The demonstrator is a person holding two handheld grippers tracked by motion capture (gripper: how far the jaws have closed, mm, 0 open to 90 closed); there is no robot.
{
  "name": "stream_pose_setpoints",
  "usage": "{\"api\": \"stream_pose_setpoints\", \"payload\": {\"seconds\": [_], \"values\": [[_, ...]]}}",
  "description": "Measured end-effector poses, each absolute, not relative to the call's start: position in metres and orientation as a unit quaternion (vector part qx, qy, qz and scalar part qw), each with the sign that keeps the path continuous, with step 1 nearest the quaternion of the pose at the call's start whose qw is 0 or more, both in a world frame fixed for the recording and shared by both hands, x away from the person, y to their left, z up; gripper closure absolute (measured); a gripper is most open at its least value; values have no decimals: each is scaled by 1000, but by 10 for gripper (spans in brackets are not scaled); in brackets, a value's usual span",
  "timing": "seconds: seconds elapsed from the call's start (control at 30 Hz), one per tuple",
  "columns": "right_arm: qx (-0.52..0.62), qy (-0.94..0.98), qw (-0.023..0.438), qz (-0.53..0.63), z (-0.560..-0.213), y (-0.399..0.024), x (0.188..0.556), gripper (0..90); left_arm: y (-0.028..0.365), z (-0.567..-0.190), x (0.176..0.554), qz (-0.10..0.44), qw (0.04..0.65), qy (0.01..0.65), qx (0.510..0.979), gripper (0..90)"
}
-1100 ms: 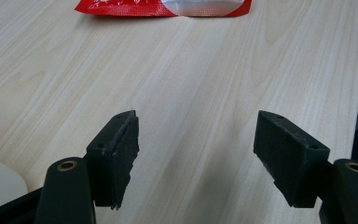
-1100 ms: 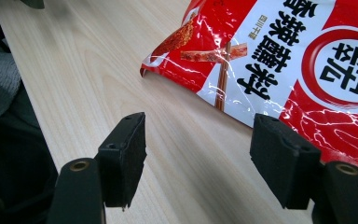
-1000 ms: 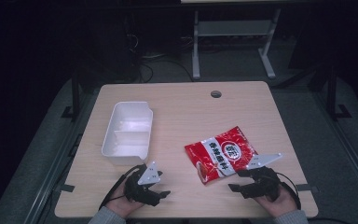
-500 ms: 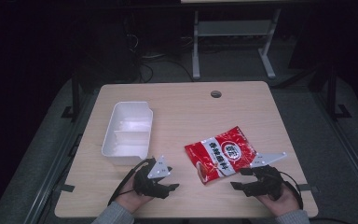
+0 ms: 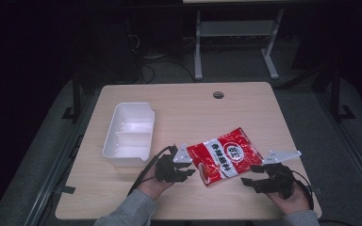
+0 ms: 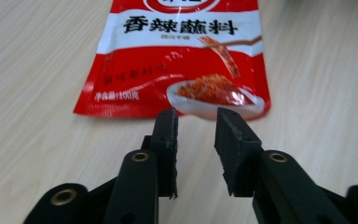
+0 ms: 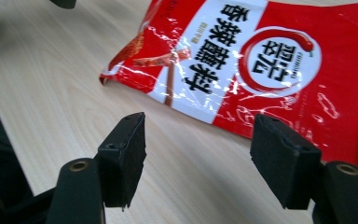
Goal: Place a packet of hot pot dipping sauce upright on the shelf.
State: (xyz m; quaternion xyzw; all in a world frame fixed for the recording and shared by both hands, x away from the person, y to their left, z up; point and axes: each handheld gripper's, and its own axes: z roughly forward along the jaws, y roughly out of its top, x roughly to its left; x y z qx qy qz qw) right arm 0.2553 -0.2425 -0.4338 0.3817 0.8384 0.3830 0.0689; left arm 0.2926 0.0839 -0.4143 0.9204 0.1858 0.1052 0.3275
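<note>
We find the red seasoning packet (image 5: 227,156) lying flat on the tabletop (image 5: 184,108), right of the white divided tray (image 5: 128,134) and apart from it, between the two hands. The left gripper (image 5: 187,170) sits just beside the packet's near-left edge. In the left gripper view the packet (image 6: 177,60) lies directly ahead of the tips; the jaws have just been closing and now stand narrowed with a gap, nothing between them, the sealed bottom edge just beyond the pads. The right gripper (image 5: 250,181) rests near the packet's lower right corner. In the right gripper view the packet (image 7: 261,65) lies ahead, and those jaws are spread wide with only bare tabletop between them.

We judge the packet light, thin and limp. Its glossy film creases and catches glare, so we expect it to be slippery and to sag when raised by one point. The contents look like loose powder that will shift toward the low end. We recommend taking hold on a flat sealed margin or corner, where the film is stiffest, rather than on the filled belly. The packet lies flush on the tabletop, so one jaw must slide under the edge.
</note>
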Motion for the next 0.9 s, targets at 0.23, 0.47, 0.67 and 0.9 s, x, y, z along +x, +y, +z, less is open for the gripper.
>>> {"api": "stream_pose_setpoints", "payload": {"seconds": [0.23,0.47,0.67,0.9], "values": [[400,832,75,377,-435,-250,263,348,64,-410,313,109,313,195,923,792],[436,812,74,381,-437,-264,278,348,44,-411,333,117,292,203,927,834],[466,795,67,381,-440,-278,292,348,30,-417,349,110,266,212,934,835],[500,774,48,385,-448,-295,301,348,24,-435,355,90,245,223,939,852]]}}
